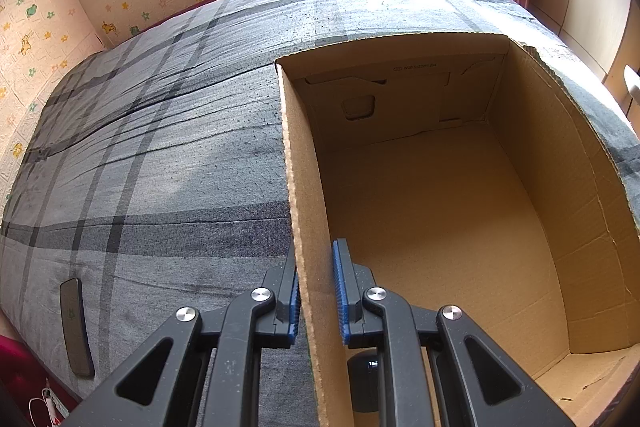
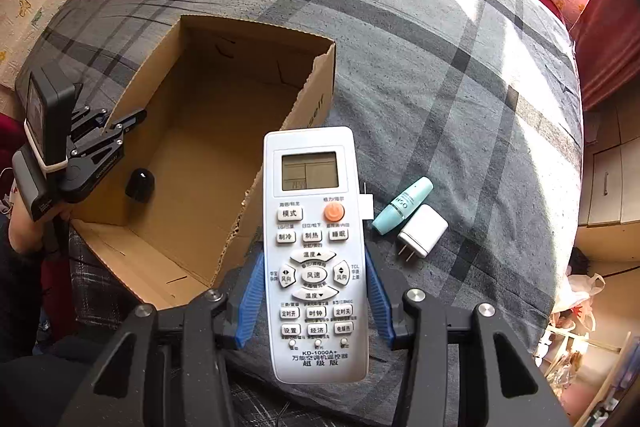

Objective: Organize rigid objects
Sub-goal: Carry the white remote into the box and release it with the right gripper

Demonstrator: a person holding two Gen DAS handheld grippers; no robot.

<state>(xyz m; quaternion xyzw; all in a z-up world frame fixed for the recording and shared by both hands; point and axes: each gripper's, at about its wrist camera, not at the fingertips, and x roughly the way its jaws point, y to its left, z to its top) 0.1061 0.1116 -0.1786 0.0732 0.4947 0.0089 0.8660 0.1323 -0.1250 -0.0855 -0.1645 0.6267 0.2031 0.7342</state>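
Cardboard box [image 2: 224, 155], wall pinched by the closed left gripper [image 1: 316, 301], is holding only a black cap [image 2: 140, 185], while the half-open right gripper [image 2: 314, 301] is clamping a remote [image 2: 314, 251], leaving tube [image 2: 402, 205] and charger [image 2: 422, 231] on the bed [image 2: 440, 47].

White remote [image 2: 316, 255] hides most of a small white item [image 2: 367, 205] behind it; dark object [image 1: 362, 379] in cardboard box [image 1: 440, 227] mostly blocked by gripper linkage.

Grey plaid bedspread [image 2: 440, 75] with darker stripes. Plain brown cardboard box [image 2: 200, 131]. White remote [image 2: 314, 251], orange button at 12 o'clock. Mint-green tube [image 2: 402, 205]; white charger [image 2: 422, 231]. Blue-padded black fingers [image 2: 250, 303].
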